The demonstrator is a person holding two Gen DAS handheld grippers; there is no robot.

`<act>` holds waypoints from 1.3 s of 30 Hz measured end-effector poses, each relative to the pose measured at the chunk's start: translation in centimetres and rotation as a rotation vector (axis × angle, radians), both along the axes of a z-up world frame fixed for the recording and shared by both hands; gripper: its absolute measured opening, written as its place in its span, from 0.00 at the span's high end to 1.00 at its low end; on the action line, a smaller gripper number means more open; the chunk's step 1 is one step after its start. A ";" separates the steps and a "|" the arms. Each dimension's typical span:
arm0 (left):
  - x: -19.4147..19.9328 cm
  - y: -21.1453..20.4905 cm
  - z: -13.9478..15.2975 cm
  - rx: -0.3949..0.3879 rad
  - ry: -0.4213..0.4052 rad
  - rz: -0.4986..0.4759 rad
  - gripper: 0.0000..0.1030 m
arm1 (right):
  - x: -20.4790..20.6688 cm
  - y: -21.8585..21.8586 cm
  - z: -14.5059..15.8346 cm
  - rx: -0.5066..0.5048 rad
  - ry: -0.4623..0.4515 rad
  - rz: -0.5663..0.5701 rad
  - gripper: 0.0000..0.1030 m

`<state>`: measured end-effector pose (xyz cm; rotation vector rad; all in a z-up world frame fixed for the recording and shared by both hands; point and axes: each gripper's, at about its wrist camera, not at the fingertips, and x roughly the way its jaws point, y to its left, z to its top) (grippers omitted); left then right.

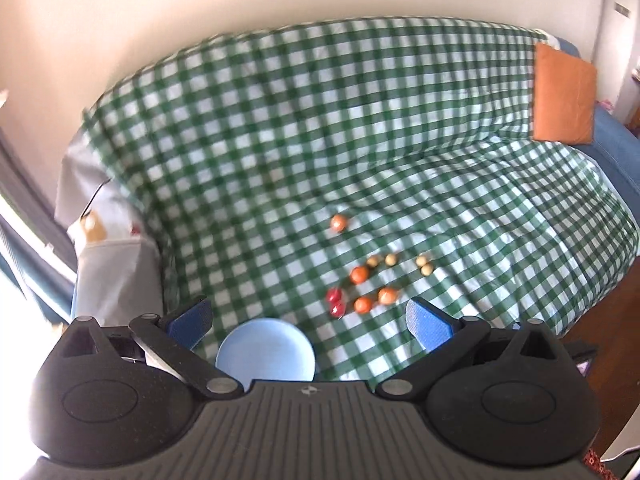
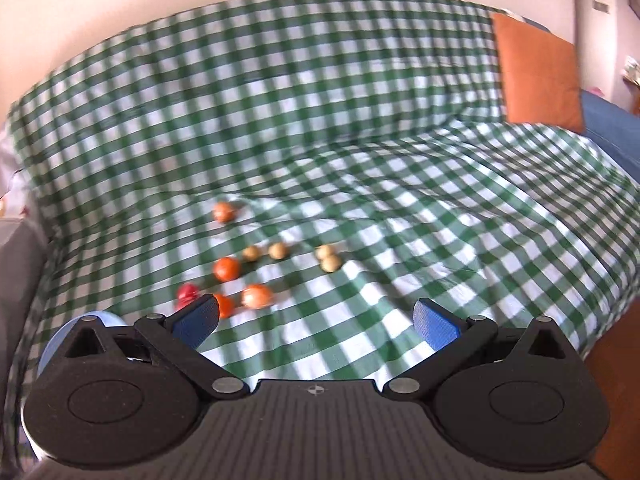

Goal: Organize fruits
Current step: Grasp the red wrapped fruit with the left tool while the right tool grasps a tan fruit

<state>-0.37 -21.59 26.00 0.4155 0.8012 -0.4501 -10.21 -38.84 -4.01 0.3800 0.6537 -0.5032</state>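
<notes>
we held the left gripper (image 1: pixel 308 322) and right gripper (image 2: pixel 316 322) wide apart, empty, above the checked cloth (image 1: pixel 440 160); the fruits (image 1: pixel 362 276) lay scattered beyond the blue plate (image 1: pixel 266 350).

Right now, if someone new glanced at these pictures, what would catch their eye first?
The green checked cloth fills the view. Small fruits, orange, red and pale yellow, are scattered at its middle. A light blue plate lies at the near edge, an orange cushion at far right.
</notes>
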 end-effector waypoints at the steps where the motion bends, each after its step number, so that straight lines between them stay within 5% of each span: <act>1: 0.4 -0.6 0.0 -0.001 0.010 -0.016 0.00 | 0.1 -0.7 -0.2 0.000 0.003 -0.013 0.00; 13: 6.2 -5.1 -4.6 -0.027 0.133 -0.061 0.00 | 2.7 -6.9 -3.7 0.010 0.049 -0.109 0.00; 17: 9.7 -6.8 -11.8 0.009 0.271 -0.074 0.00 | 4.6 -8.3 -5.6 -0.007 0.054 -0.115 0.00; 22: 14.7 -7.5 -24.4 0.020 0.403 -0.067 0.00 | 9.6 -9.2 -9.8 -0.048 0.074 -0.033 0.01; 28: 21.1 -6.2 -36.4 0.003 0.483 0.139 0.01 | 15.9 -9.6 -15.3 -0.030 0.116 0.098 0.01; 31: 22.7 -6.3 -38.8 0.004 0.531 0.173 0.01 | 17.8 -9.4 -17.0 -0.068 0.132 0.155 0.01; 35: 23.0 -7.2 -40.9 0.065 0.466 0.122 0.01 | 19.3 -9.3 -18.1 -0.091 0.129 0.196 0.03; 38: 23.6 -7.1 -42.5 0.063 0.467 0.113 0.08 | 19.9 -9.1 -18.9 -0.120 0.137 0.210 0.27; 39: 23.7 -7.1 -42.7 0.055 0.476 0.112 0.15 | 20.0 -9.0 -19.1 -0.132 0.145 0.212 0.28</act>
